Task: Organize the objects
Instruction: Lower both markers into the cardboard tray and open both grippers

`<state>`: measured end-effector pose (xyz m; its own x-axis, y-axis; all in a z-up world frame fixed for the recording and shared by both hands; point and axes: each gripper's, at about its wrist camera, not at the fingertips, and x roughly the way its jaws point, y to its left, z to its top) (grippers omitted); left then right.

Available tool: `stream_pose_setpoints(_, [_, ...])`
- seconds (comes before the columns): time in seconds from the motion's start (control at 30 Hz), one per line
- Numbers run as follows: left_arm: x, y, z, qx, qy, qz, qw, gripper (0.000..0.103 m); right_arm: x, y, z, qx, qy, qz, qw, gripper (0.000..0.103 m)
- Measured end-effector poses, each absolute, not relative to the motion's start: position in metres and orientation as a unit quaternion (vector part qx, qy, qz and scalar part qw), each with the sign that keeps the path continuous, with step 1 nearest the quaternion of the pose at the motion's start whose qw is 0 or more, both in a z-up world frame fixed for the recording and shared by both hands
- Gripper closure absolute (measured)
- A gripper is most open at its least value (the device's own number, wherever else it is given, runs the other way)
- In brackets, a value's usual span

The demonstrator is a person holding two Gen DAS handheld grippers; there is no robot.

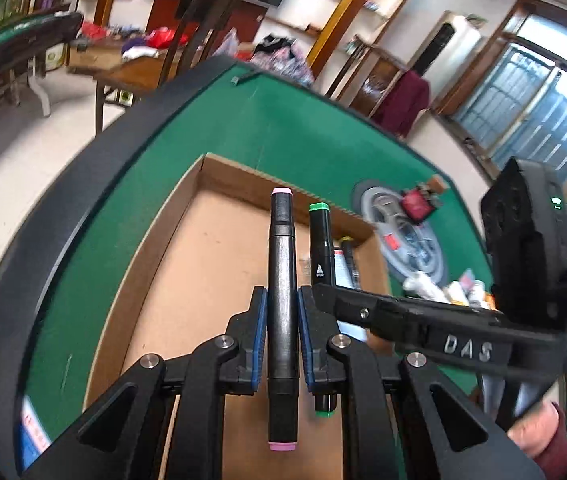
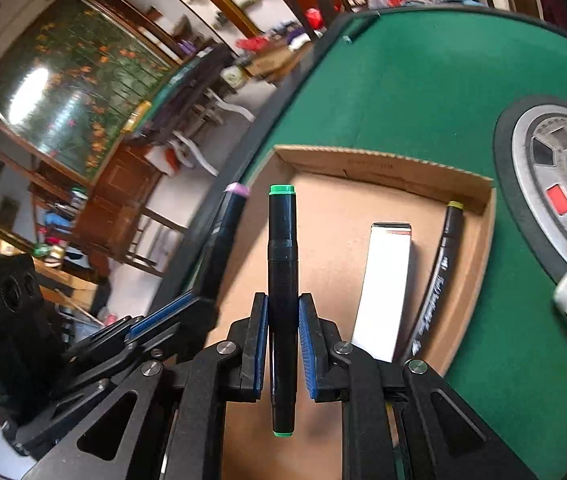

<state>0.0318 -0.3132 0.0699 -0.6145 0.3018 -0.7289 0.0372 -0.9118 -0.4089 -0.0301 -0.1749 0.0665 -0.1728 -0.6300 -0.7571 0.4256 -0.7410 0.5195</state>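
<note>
The left gripper (image 1: 282, 316) is clenched on a pink-capped marker (image 1: 282, 280), held above the cardboard box (image 1: 187, 264). The right gripper (image 2: 283, 316) grips a green-capped marker (image 2: 282, 280) in the same way, just beside the first. Only the right wrist view shows clearly the box floor: a white carton (image 2: 385, 292) and a yellow-capped marker (image 2: 441, 276) lie there. The green table (image 2: 423, 92) carries a round grey disc (image 2: 551, 184).

1. Table (image 2: 423, 92), green felt top with a dark raised rim.
2. Round grey dial panel (image 2: 543, 184) set in the felt, with a red button.
3. Wooden chair (image 1: 199, 32) beyond the table.
4. Framed flower painting (image 2: 71, 100) on the wall.
5. Barred window (image 1: 531, 112).
</note>
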Motion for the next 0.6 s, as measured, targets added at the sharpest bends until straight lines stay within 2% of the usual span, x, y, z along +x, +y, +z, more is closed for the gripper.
stream_pose_setpoints(0.2, [0.002,-0.311,0.041,-0.461,-0.205,0.860,0.070,0.089,-0.060,-0.180,0.041,0.558,-0.079,-0.770,0.301,0.086])
stream_pose_setpoints(0.37, [-0.007,-0.313,0.031,-0.466,-0.221,0.854,0.071,0.088,-0.068,-0.175,0.041,0.559,-0.081,-0.770,0.296,0.086])
stream_pose_setpoints(0.43, [-0.006,-0.314,0.031,-0.463,-0.229,0.853,0.078,0.082,-0.069,-0.176,0.042,0.558,-0.076,-0.773,0.294,0.086])
stream_pose_setpoints(0.5, [-0.006,-0.318,0.033,-0.457,-0.235,0.854,0.074,0.070,-0.068,-0.175,0.043,0.554,-0.069,-0.778,0.287,0.086])
stream_pose_setpoints(0.57, [-0.003,-0.326,0.033,-0.449,-0.255,0.854,0.069,0.044,-0.070,-0.172,0.046,0.552,-0.070,-0.782,0.281,0.085])
stream_pose_setpoints(0.6, [-0.002,-0.328,0.033,-0.445,-0.267,0.852,0.067,0.039,-0.070,-0.167,0.048,0.549,-0.075,-0.784,0.281,0.084])
